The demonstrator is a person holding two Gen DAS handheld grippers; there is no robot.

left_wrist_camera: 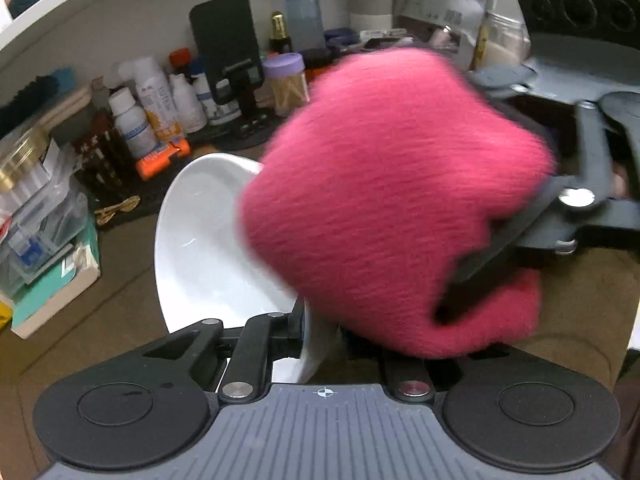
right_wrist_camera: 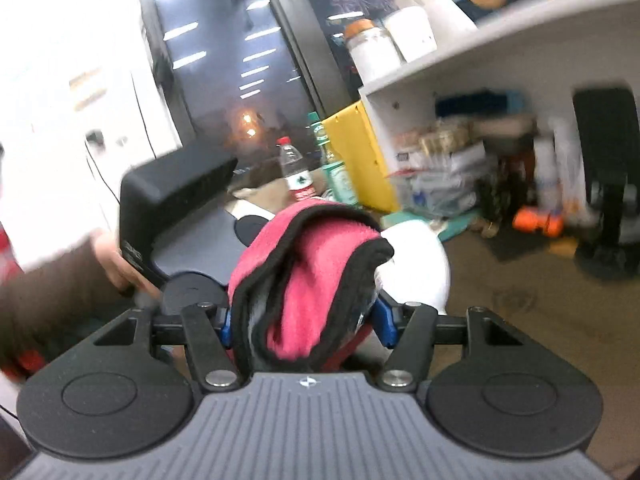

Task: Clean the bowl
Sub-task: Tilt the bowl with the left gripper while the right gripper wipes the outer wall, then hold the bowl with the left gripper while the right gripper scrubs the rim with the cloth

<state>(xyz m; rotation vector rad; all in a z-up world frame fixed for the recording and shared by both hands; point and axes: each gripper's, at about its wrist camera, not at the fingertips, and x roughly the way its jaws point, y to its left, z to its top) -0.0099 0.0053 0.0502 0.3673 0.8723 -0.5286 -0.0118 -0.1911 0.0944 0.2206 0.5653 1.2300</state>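
Both tongs are busy. Left tongs (left_wrist_camera: 316, 332) are pinched tight on the rim of the white bowl (left_wrist_camera: 200, 240). They hold the bowl up on its edge, tipped so its open side faces left in the left view. The bowl sits right at the tips of these tongs and rises up and away from them, above the brown table (left_wrist_camera: 120, 280).

Right tongs (right_wrist_camera: 304, 328) are squeezed on a pink cloth (right_wrist_camera: 316, 276) with a black edge. The cloth is bunched up between the blue fingertips (right_wrist_camera: 387, 322) and folds over in front of them. In the right view the bowl (right_wrist_camera: 420, 264) is just past the cloth, touching it on the right side.

In the left view the cloth (left_wrist_camera: 384, 200) looks big, fuzzy and blurry. It covers the right part of the bowl and presses on it. The right tongs (left_wrist_camera: 500, 248) reach in from the right side, tipped on a slant, and the cloth wraps around their tips.

A hand (right_wrist_camera: 116, 264) with a brown sleeve (right_wrist_camera: 48, 292) grips the black handle of the left tongs, at the left of the right tongs.

Bottles (left_wrist_camera: 148, 108) and a phone on a stand (left_wrist_camera: 228, 48) are far behind the bowl.
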